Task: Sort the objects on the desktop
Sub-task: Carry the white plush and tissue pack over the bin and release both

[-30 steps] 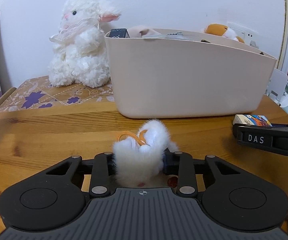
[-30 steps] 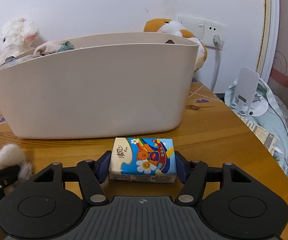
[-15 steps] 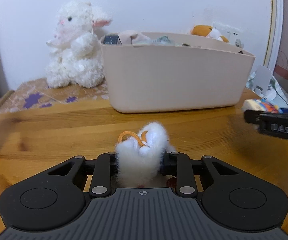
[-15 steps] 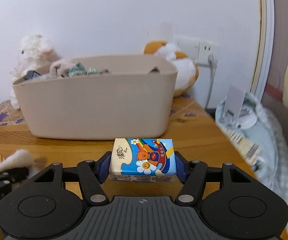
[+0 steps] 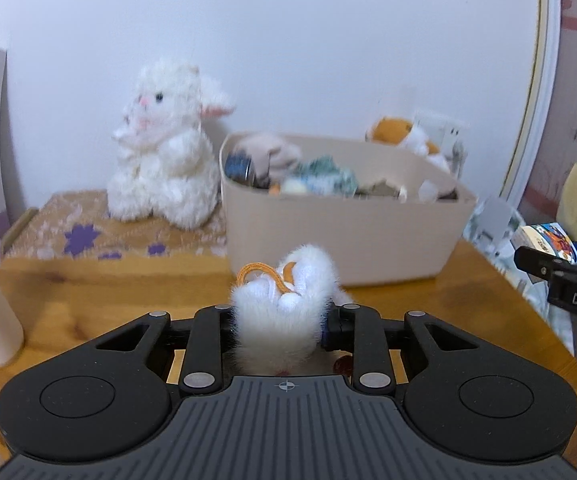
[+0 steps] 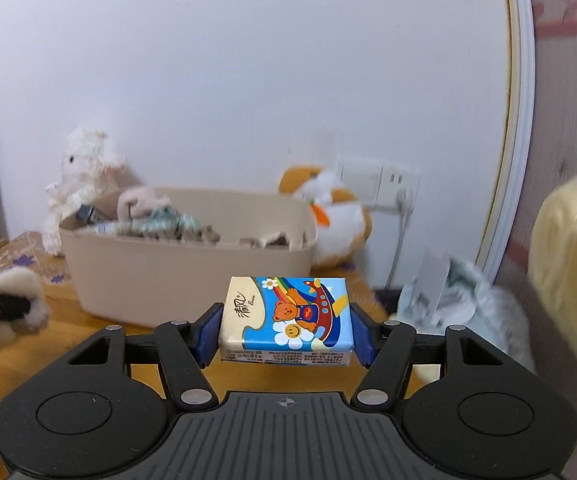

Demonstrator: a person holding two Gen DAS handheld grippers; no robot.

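both wrist cameras are looking forward over their tongs toward the wall, sharing the beige bin (image 5: 344,240) (image 6: 192,276) on the tabletop (image 5: 88,300), left view sitting nearer.

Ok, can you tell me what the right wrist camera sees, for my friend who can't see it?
The right claw is shut on a small tissue pack with a cartoon bear on it, held above a wooden table. Behind it sits a beige bin full of odds and ends, with a white lamb toy on its left and an orange and white plush on its right.
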